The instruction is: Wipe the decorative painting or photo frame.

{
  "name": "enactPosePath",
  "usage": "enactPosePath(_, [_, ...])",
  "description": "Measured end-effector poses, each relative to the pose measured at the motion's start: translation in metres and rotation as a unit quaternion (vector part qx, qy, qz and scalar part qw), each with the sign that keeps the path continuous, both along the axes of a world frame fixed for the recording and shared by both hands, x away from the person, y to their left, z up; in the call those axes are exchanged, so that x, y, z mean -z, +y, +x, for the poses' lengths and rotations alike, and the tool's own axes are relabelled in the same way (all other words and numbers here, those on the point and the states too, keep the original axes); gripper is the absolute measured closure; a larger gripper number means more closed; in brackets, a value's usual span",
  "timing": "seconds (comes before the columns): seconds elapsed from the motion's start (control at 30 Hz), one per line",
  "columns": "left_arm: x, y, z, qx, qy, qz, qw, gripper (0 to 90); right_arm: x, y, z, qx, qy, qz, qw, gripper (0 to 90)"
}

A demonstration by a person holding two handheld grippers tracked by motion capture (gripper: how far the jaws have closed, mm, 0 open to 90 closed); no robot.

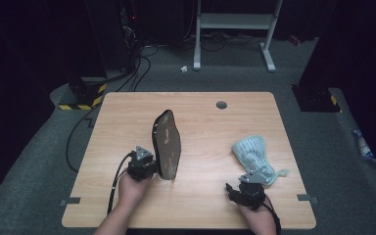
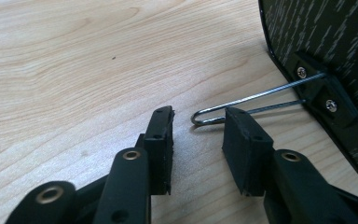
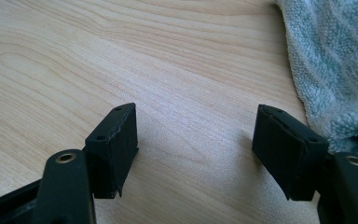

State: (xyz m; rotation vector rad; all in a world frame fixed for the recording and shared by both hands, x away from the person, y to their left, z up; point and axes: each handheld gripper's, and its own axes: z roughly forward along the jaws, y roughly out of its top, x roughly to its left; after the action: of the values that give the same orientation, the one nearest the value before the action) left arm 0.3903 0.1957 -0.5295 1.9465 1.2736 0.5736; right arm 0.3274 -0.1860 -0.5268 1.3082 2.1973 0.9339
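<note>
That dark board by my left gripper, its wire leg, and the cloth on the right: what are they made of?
Board: seemingly rigid, covered in dark speckled fabric; core unclear. Wire leg: shiny bent metal, screwed into a black bracket. Cloth: pale blue-grey terry, looped nap. Table: light wood-grain, possibly laminate.

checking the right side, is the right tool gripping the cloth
No, the right tool stands open over bare table, and the cloth lies beside it, outside its jaws.
</note>
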Motion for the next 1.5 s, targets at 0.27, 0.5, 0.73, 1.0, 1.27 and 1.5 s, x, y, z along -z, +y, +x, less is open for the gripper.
enactPosePath(0.27, [0.0, 0.015, -0.017, 0.002, -0.008, 0.0, 1.0, 52.5, 0.0, 0.0, 0.0, 0.004, -0.001, -0.003, 1.0, 29.7])
enactPosePath(0.5, [-0.002, 0.022, -0.045, 0.031, 0.0, -0.009, 0.9995, 49.0, 0.0, 0.002, 0.006, 0.009, 0.001, -0.005, 0.9999, 27.5])
enactPosePath(0.73, [-0.001, 0.02, -0.075, 0.061, 0.011, -0.029, 0.9976, 43.5, 0.0, 0.018, 0.019, 0.007, 0.002, -0.003, 1.0, 26.0])
enactPosePath(1.0, [-0.011, -0.003, -0.096, 0.096, -0.009, -0.04, 0.9946, 35.0, 0.0, 0.03, 0.028, -0.001, 0.003, -0.002, 1.0, 26.0])
enactPosePath(1.27, [-0.024, -0.024, -0.099, 0.095, -0.028, -0.041, 0.9942, 34.9, 0.0, 0.031, 0.027, -0.002, 0.002, -0.004, 1.0, 26.2])
enactPosePath(1.5, [-0.032, -0.033, -0.092, 0.092, -0.04, -0.044, 0.994, 35.1, 0.0, 0.03, 0.015, -0.013, 0.003, -0.004, 0.9999, 26.0])
